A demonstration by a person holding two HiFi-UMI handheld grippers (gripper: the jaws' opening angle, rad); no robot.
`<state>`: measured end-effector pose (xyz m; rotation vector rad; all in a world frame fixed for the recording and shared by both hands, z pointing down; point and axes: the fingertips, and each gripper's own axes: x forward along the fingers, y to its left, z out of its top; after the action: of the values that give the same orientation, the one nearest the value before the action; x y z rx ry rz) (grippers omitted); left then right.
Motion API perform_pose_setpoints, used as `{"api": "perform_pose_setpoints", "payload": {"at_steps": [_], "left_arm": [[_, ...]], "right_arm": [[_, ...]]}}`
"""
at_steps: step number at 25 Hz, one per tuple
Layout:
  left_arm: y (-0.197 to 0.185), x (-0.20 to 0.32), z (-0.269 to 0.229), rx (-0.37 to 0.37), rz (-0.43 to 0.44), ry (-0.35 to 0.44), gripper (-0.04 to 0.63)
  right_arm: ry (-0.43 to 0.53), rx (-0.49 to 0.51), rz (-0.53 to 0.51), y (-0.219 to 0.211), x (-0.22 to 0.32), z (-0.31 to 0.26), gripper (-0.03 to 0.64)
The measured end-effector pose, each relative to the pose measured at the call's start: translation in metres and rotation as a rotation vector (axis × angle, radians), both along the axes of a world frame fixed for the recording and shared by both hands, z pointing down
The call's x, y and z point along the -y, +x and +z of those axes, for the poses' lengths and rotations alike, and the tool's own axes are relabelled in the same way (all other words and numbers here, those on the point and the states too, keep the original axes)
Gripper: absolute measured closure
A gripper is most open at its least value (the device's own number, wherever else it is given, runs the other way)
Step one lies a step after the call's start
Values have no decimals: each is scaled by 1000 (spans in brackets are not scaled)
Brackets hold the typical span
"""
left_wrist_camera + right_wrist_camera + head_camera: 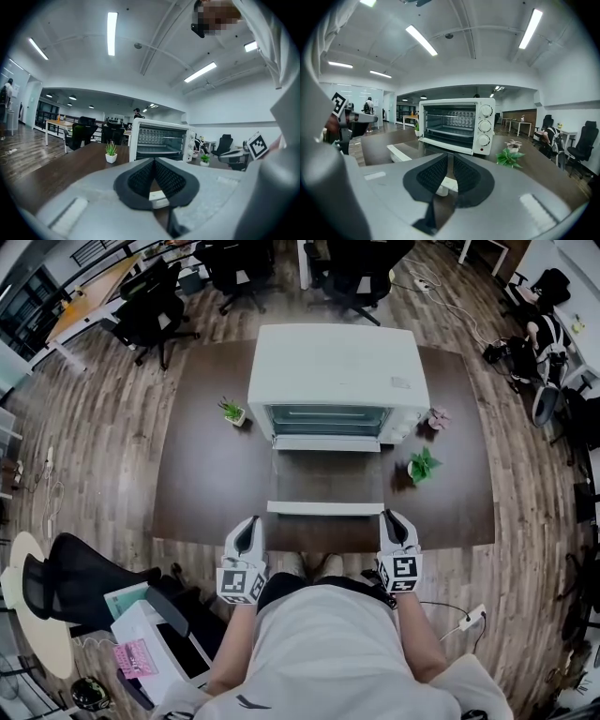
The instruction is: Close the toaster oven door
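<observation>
A white toaster oven (337, 371) stands at the back of the dark table (197, 493). Its glass door (328, 476) lies folded down flat toward me, and the white handle bar (324, 508) runs along the door's near edge. My left gripper (248, 524) sits just off the bar's left end, its pads (140, 177) closed together on nothing. My right gripper (395, 518) is at the bar's right end; a thin gap shows between its pads (433, 173), with the handle (446, 183) just beyond and below them. The oven (457, 124) faces both gripper views.
Small potted plants stand left (232, 412) and right (423, 466) of the oven, and a pink flower pot (438, 418) sits beside its knobs. The table's front edge is right under my grippers. A black chair (75, 582) and boxes sit on the floor at my left.
</observation>
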<state>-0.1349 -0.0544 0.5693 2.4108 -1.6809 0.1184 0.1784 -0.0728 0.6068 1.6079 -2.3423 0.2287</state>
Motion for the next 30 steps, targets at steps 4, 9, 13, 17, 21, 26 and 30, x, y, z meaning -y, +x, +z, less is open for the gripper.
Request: {"api": "perform_pose_setpoints", "payload": {"at_steps": [4, 9, 13, 17, 21, 26, 30], "left_arm": [[-3, -1, 8, 3, 10, -14, 591], [-5, 1, 15, -2, 4, -24, 591], [-5, 5, 18, -4, 3, -26, 591], [-9, 10, 21, -6, -3, -30, 591], [-9, 15, 23, -4, -2, -33, 592], [-10, 19, 28, -13, -2, -43, 591], [-9, 24, 30, -22, 0, -49, 591]], "right_arm": [[-60, -36, 4, 3, -1, 27, 535], [-244, -69, -14, 1, -2, 83, 459], [-356, -77, -24, -7, -2, 117, 413], [-401, -136, 3, -10, 6, 133, 405], [-396, -152, -17, -12, 9, 133, 411], [-418, -138, -50, -14, 9, 131, 416], [-406, -172, -102, -18, 8, 133, 463]]}}
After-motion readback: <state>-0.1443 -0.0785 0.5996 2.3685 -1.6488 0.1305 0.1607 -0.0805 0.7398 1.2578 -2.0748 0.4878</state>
